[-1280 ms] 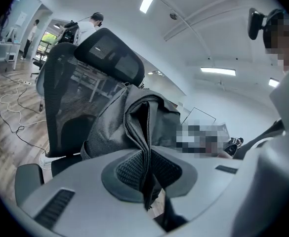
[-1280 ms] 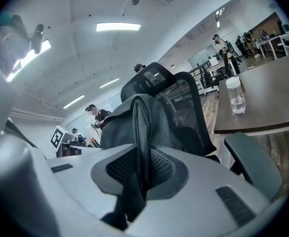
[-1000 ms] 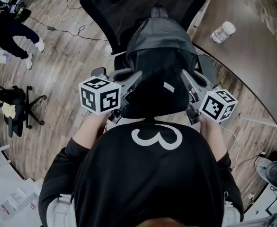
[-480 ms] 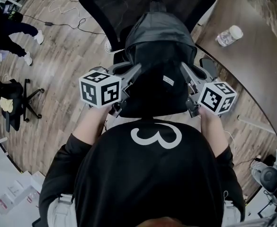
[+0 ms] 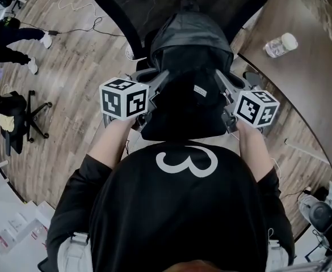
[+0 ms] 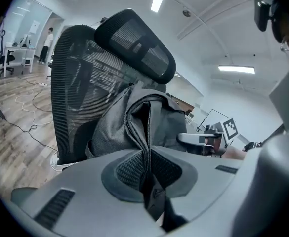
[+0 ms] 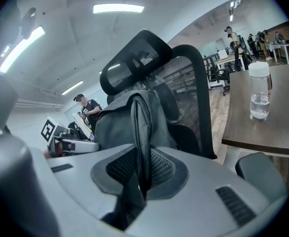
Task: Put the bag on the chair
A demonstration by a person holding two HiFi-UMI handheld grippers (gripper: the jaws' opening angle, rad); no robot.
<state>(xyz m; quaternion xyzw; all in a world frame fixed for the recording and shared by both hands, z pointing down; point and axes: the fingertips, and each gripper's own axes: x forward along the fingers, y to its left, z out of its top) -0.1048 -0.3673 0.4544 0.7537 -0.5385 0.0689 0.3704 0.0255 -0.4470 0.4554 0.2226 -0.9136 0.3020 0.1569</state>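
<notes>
Bag (image 5: 191, 67), dark grey, hangs over the chair (image 5: 126, 4) seat, apparently just short of resting there. Left gripper (image 6: 146, 169) and right gripper (image 7: 140, 174) each pinch a side seam; lower both evenly, bag leaning on the backrest, before unclamping.

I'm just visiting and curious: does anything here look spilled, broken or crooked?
Nothing stands out. The left claw and right claw pinch the grey backpack upright in front of the mesh office chair. The water bottle stands upright on the table.
</notes>
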